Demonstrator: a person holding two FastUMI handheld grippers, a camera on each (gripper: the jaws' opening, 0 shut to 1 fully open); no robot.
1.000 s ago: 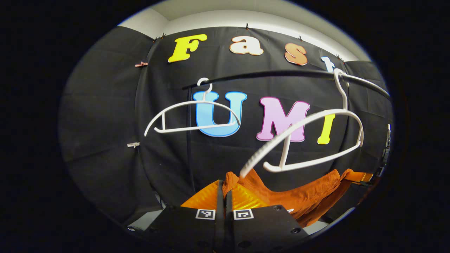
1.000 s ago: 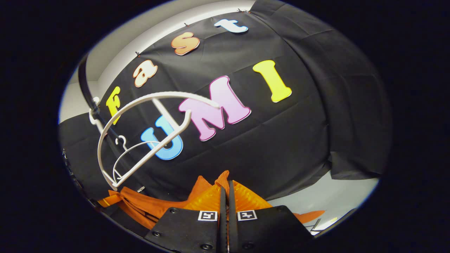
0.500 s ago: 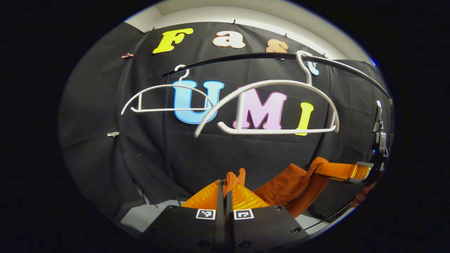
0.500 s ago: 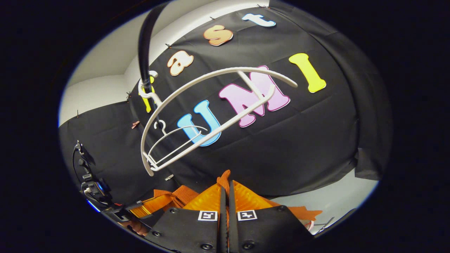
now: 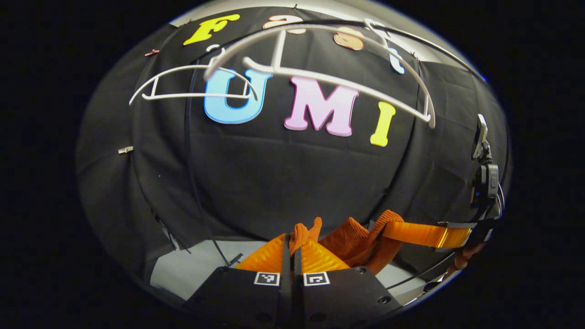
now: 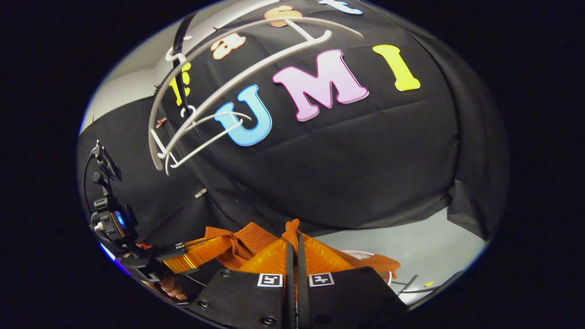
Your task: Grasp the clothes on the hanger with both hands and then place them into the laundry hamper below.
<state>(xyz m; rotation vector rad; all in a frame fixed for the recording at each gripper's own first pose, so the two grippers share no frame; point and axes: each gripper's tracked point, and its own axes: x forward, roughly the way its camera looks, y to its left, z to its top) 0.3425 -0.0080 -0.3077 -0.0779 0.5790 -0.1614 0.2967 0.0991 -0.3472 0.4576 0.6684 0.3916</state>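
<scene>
An orange knitted garment hangs stretched between my two grippers, below the bare white hangers. My left gripper is shut on one bunched edge of it. In the left gripper view my right gripper pinches the other end at the right, with fingers of a hand under it. My right gripper is shut on the garment. In the right gripper view the left gripper holds the cloth at lower left. The near hanger is empty, high above the cloth.
A second empty white hanger hangs farther along the black rail. Both hangers sit at upper left in the right gripper view. A pale floor strip lies below the wall cloth, with a thin pale rim beside the garment.
The garment came free of the near hanger's arm, and both grippers have dropped with it. The hangers now stand much higher in both views, the near one swinging.
</scene>
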